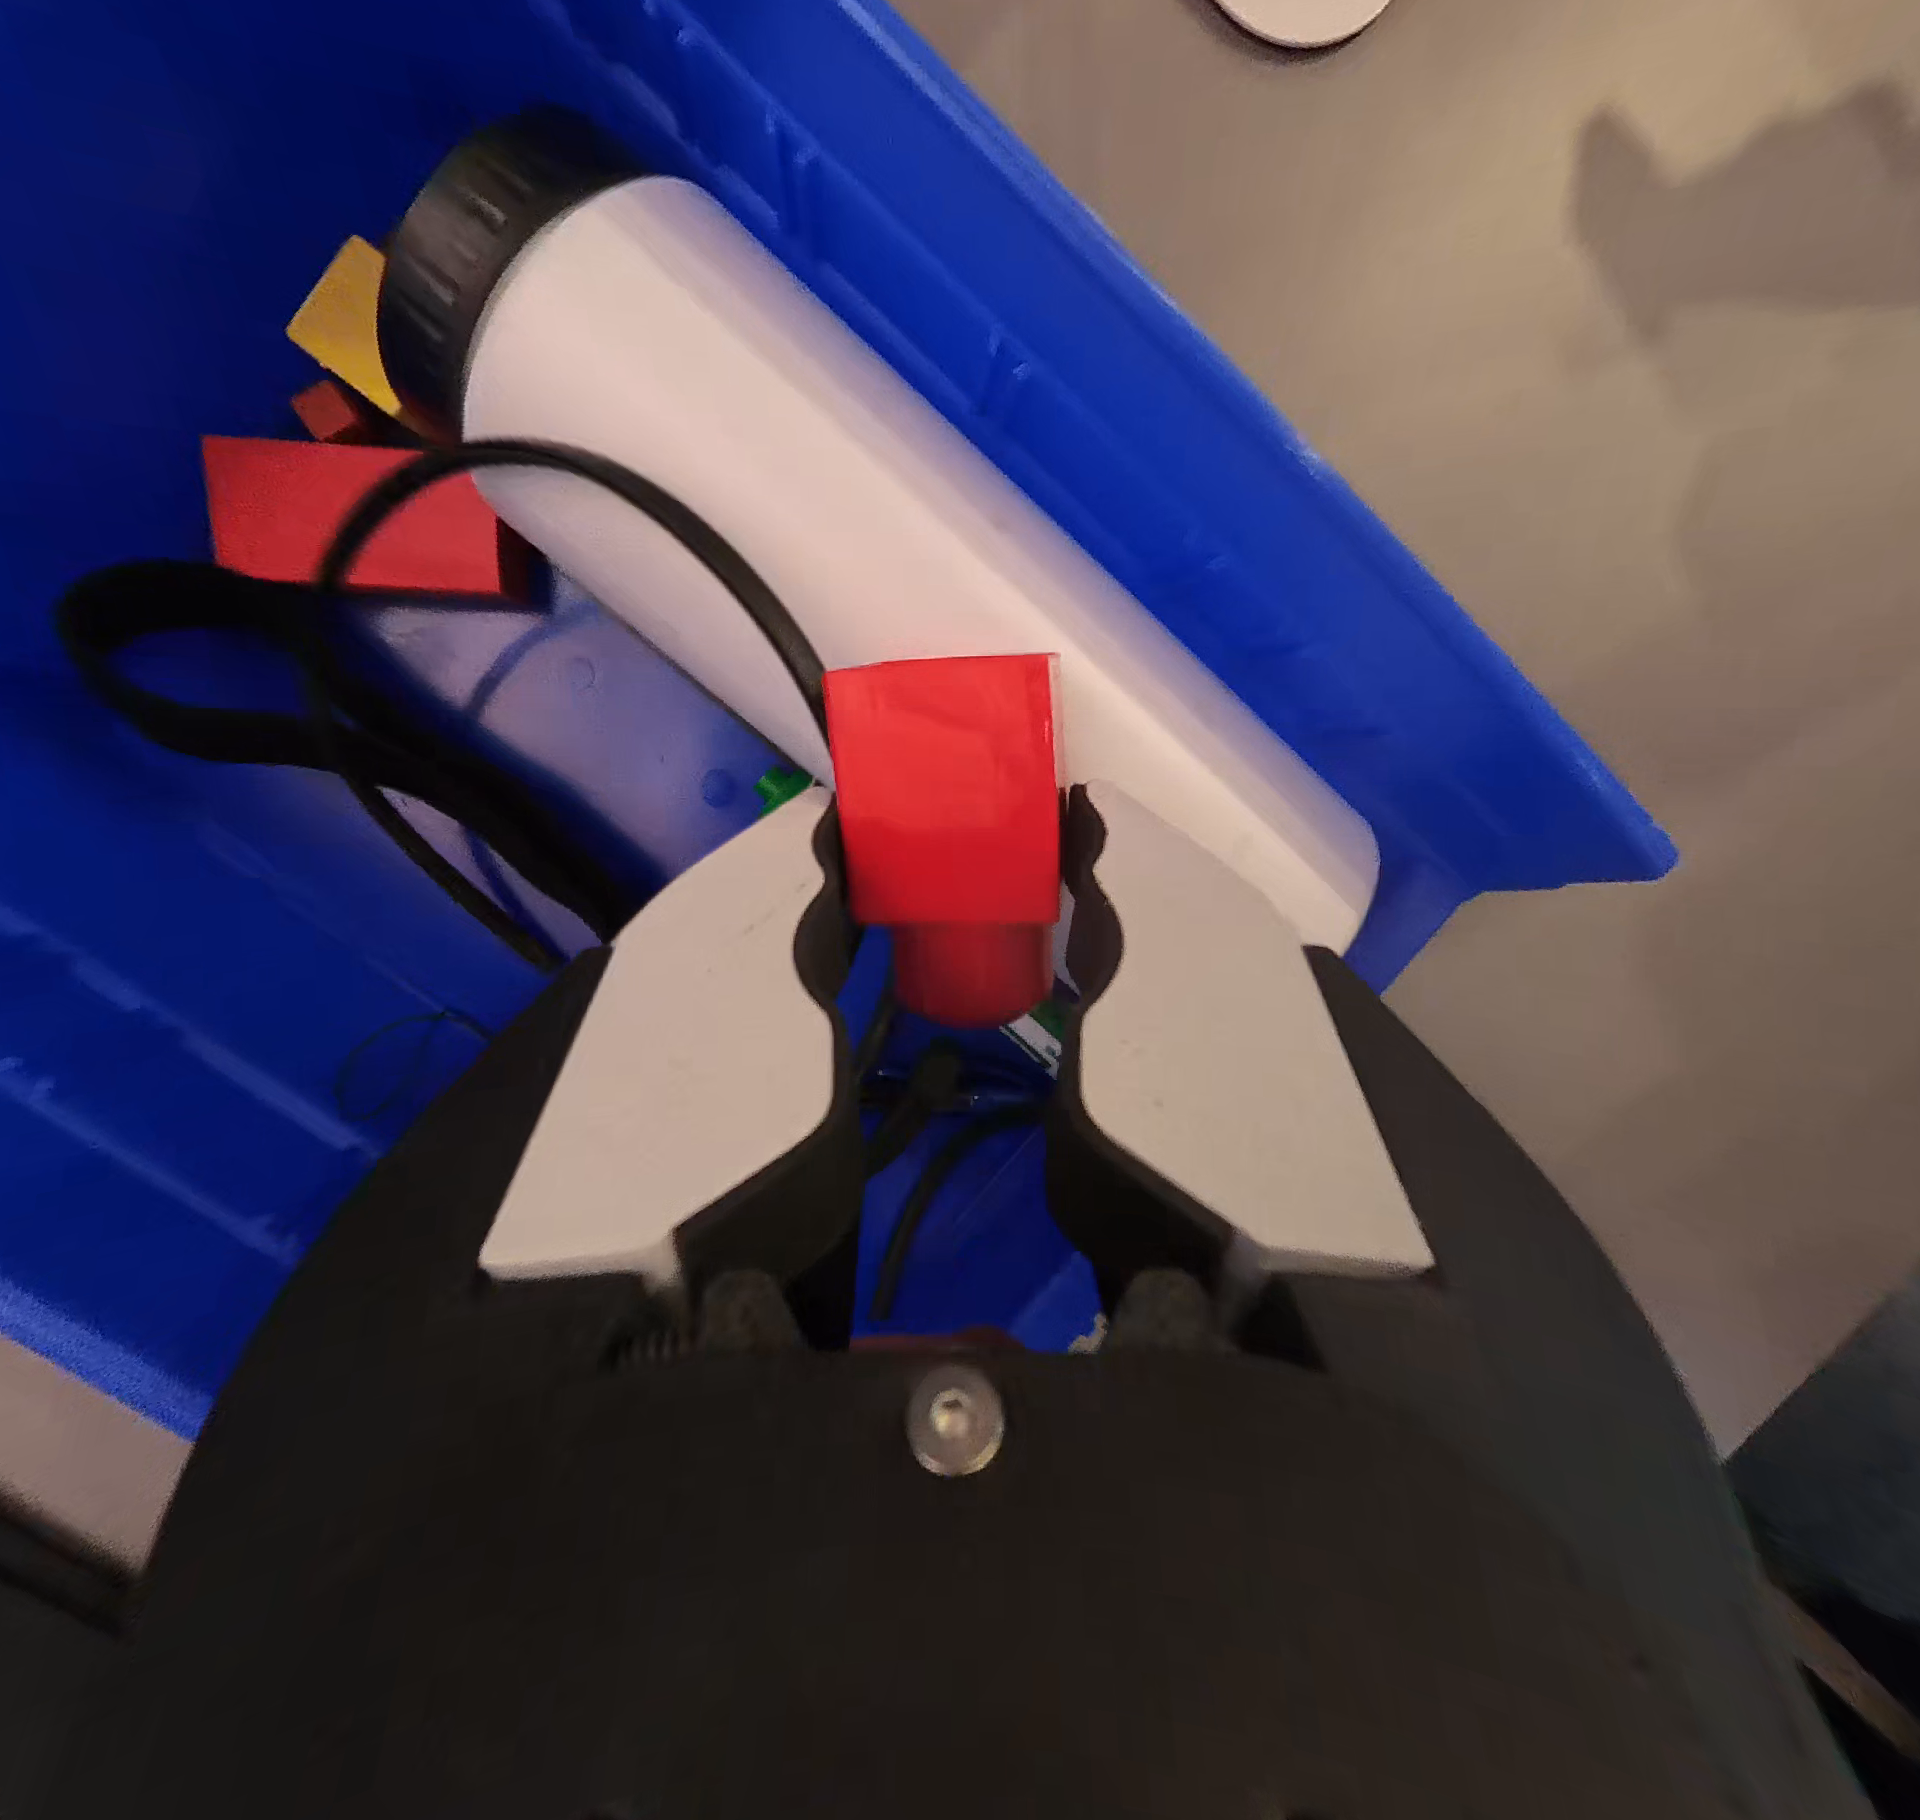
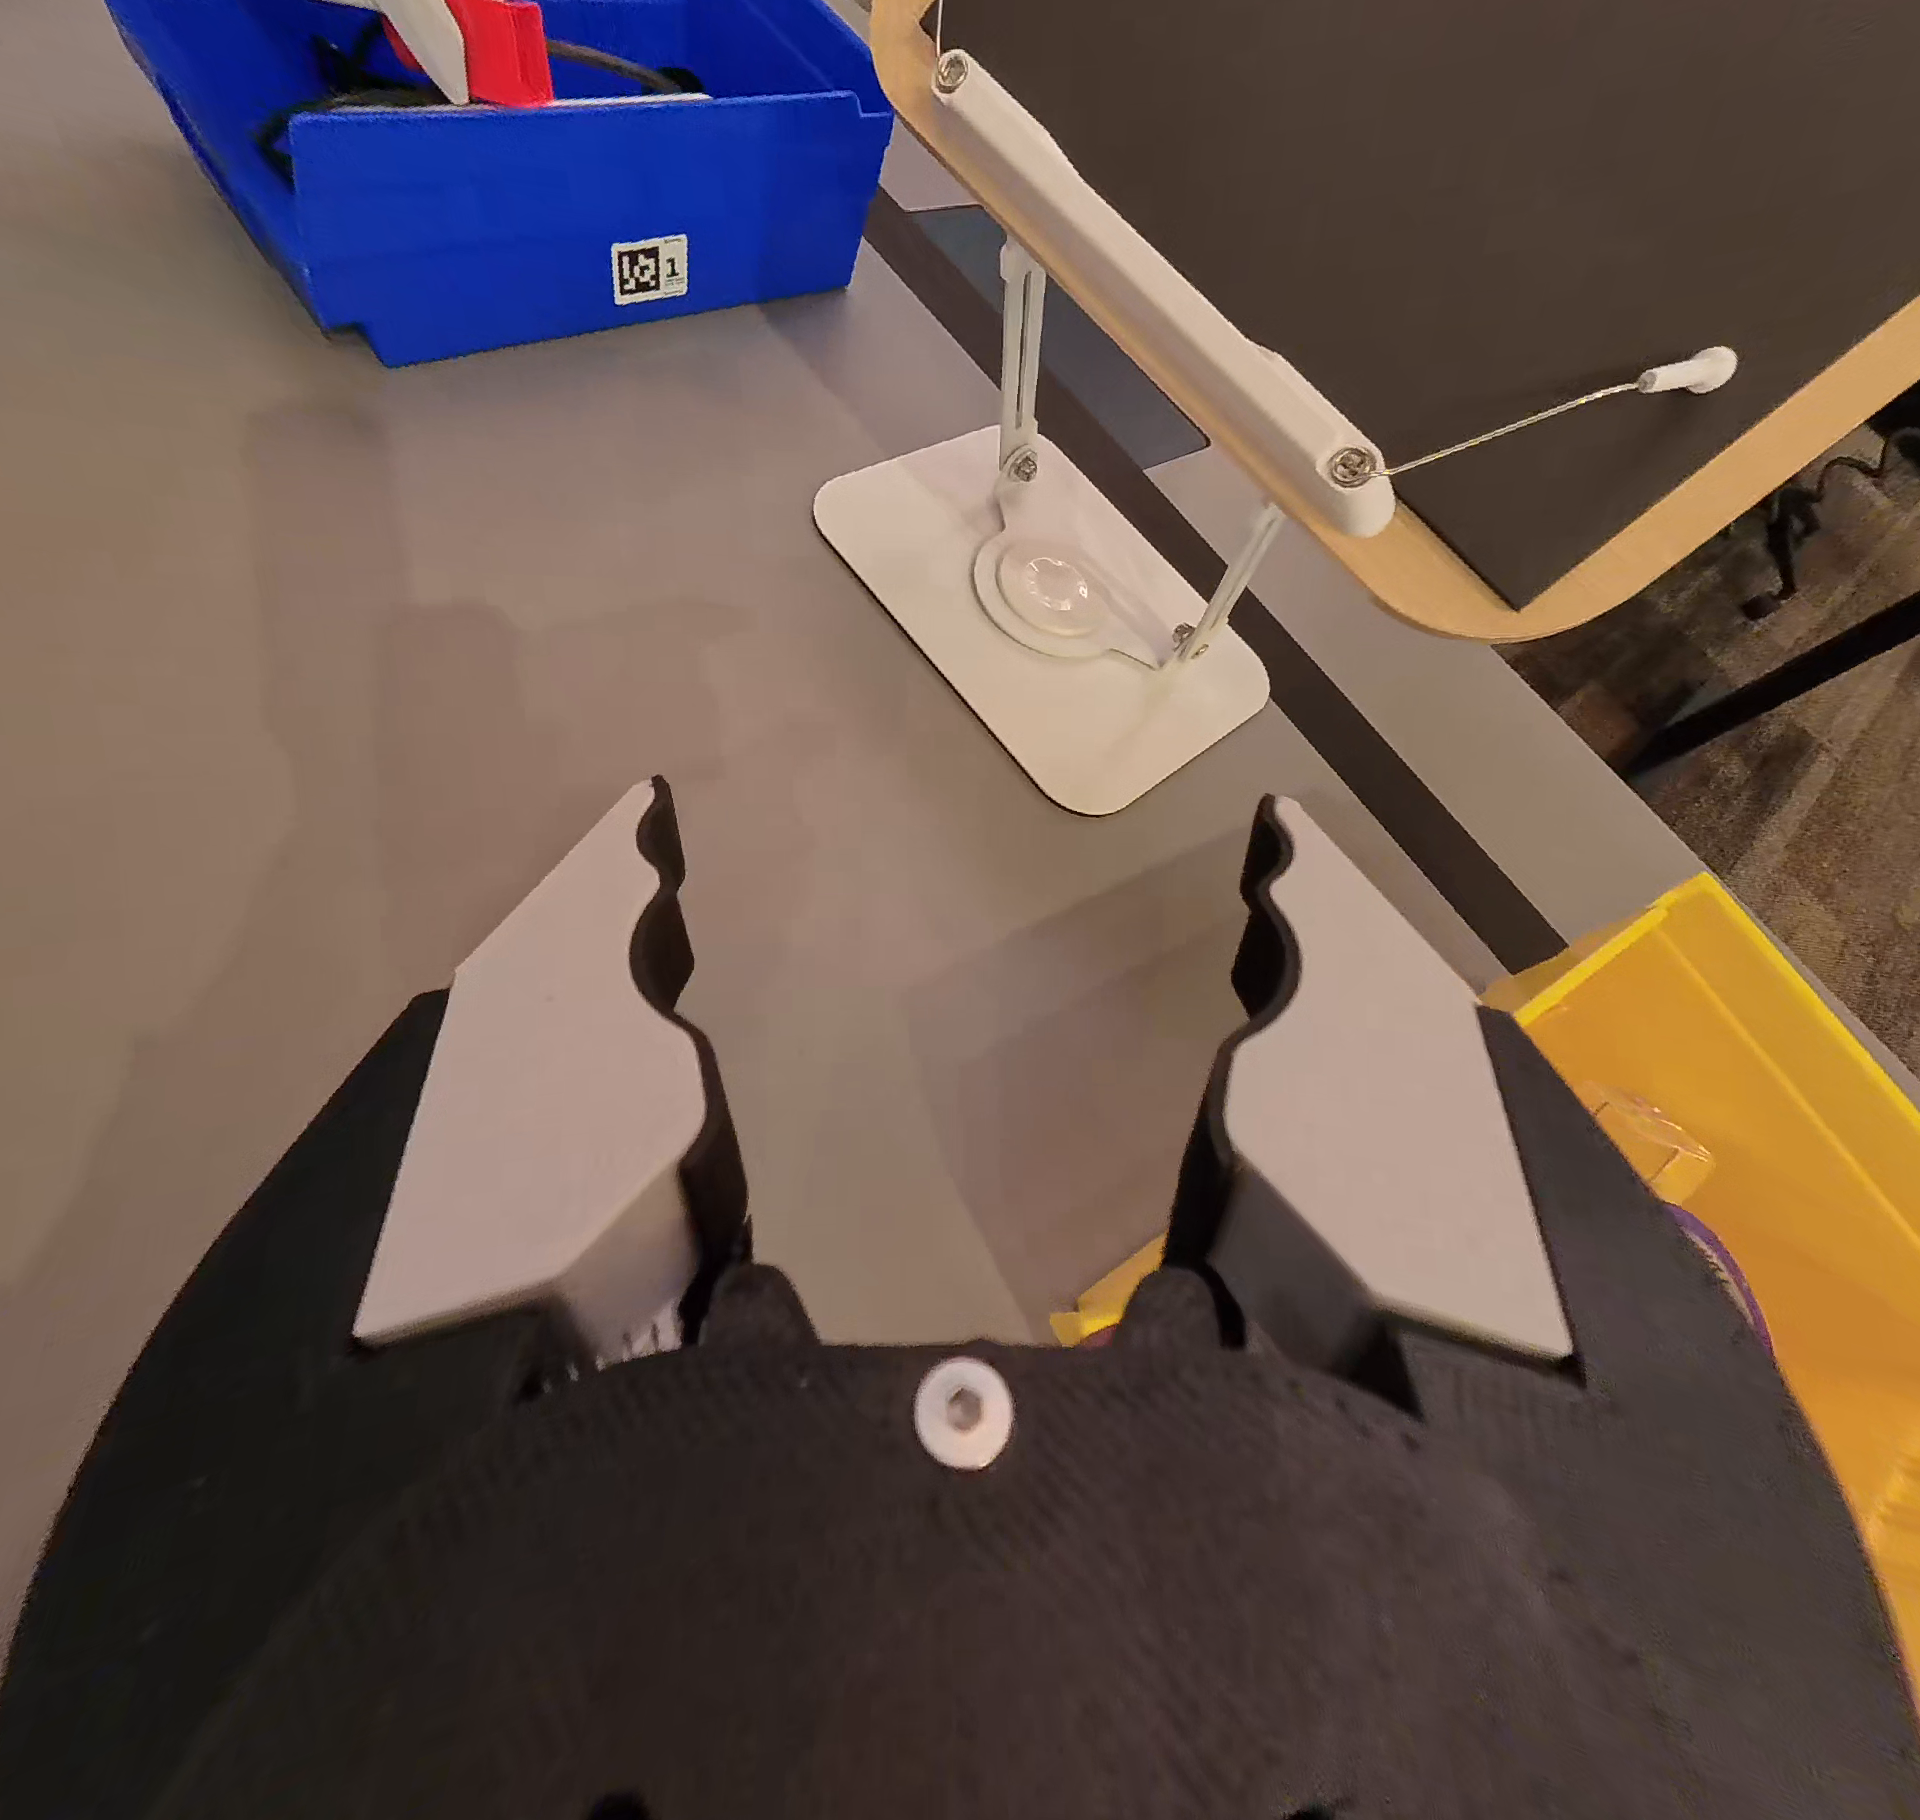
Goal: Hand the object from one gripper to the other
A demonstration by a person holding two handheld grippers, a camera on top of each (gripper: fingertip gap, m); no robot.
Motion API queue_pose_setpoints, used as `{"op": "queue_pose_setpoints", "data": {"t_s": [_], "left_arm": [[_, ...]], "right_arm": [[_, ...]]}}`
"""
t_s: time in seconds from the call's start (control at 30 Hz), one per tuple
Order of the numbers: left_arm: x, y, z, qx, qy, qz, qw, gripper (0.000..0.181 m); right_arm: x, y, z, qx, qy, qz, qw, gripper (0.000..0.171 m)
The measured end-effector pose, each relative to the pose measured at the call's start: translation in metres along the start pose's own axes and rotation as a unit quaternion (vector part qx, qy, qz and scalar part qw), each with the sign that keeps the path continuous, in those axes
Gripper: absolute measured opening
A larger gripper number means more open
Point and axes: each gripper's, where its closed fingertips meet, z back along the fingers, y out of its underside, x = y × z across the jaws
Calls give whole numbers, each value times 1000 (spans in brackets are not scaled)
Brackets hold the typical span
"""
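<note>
— Grippers first, please: how does each one stand?

— Left gripper point(image 1: 951, 840) is closed on a red plastic piece point(image 1: 940, 794); both fingers press its sides. The piece has a blocky upper part and a round stub at its lower end. The right gripper point(image 2: 961, 825) is wide apart and holds nothing; only the grey table point(image 2: 416, 575) shows between its fingers.

— Where is the red piece, relative to the blue bin?

— It is above the inside of the blue bin point(image 1: 1195, 440), just in front of a white bottle point(image 1: 810, 523) with a black cap point(image 1: 457, 253) that lies along the bin wall. From the right wrist view I see the piece over the bin's open top, but I cannot tell if it touches anything below.

— What more is in the bin?

— A black cable point(image 1: 312, 690) in loops, a flat red block point(image 1: 343, 513) and a yellow block point(image 1: 343, 316) near the cap.

— And outside the bin?

— The right gripper is well apart from the bin, over the bare table. Between them, to one side, stands a white stand point(image 2: 1049, 617) that carries a dark board with a wooden rim point(image 2: 1455, 160). A yellow bin point(image 2: 1704, 1095) is just beside the right gripper.
</note>
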Motion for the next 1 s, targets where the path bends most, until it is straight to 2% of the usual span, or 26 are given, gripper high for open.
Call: {"op": "queue_pose_setpoints", "data": {"t_s": [0.13,0.23,0.47,0.57,0.73,0.87,1.0], "left_arm": [[5,1,0,2,-15,1,1000,46],[9,1,2,2,-55,-24,998,39],[13,-9,8,-40,-105,-36,993,38],[14,-20,20,-92,-118,-35,988,38],[2,-51,55,-236,-115,-52,963,38],[-38,-74,75,-304,-99,-91,943,37],[-101,-101,85,-379,-47,-130,915,37]], "right_arm": [[2,1,-4,-3,-9,-5,1000,105],[4,4,-7,-1,-13,-4,1000,105],[9,7,-11,-1,-21,-2,1000,105],[11,7,-11,-4,-23,-1,1000,105],[22,-6,-10,-30,-37,13,999,104],[49,-32,-11,-76,-82,28,993,99],[73,-61,-15,-117,-113,51,985,97]]}}
